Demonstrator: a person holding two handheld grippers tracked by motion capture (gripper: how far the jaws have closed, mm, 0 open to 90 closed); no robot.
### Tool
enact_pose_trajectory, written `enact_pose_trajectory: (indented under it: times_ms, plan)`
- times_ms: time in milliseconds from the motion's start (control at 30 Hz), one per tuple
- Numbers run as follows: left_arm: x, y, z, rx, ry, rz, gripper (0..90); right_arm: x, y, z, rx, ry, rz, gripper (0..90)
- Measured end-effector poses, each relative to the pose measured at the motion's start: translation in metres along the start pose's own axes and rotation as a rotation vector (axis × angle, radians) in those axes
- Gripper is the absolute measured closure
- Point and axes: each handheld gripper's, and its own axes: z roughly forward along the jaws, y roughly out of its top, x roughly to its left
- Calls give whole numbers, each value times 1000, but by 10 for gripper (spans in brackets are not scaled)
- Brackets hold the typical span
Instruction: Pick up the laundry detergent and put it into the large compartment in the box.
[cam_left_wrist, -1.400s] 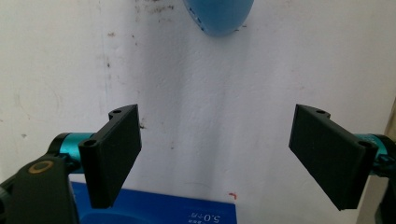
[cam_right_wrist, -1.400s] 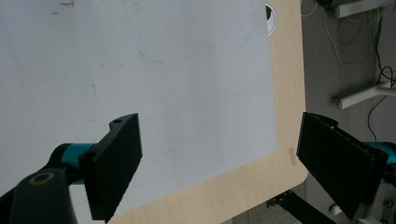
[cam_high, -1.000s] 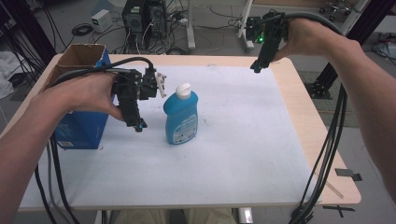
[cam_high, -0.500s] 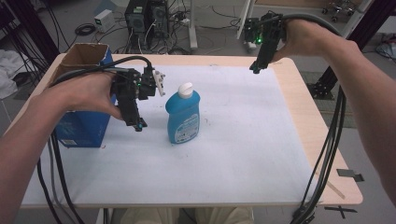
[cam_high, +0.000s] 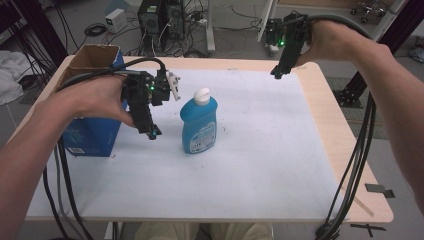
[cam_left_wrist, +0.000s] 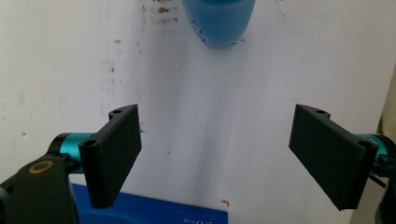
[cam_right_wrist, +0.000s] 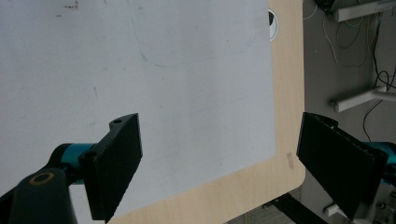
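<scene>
Our left gripper (cam_high: 150, 129) has barely moved in the last second, and the bottle (cam_high: 199, 125) now stands a bit nearer to it. We think we are about to grab it. The bottle is upright on the mat (cam_high: 250, 150), just beside our wide-open jaws. Our right gripper (cam_high: 278, 73) hangs spread open, far off.

Both tongs, left tongs (cam_high: 150, 131) and right tongs (cam_high: 278, 72), are black with flat rectangular jaws, teal cylinders behind them, small green lights, and thick black cables. Forearms are bare, without sleeves.
</scene>
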Motion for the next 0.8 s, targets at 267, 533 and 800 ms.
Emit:
enact_pose_trajectory:
  times_ms: [267,533,800]
  plan:
    - [0,3,1,-9,-19,-40,170,1,-1,1,12,-3,-5,134]
    - [0,8,2,-6,-14,-121,170,2,3,4,19,-5,-17,134]
    - [-4,16,-1,-16,-7,-187,170,1,4,5,19,-6,-17,134]
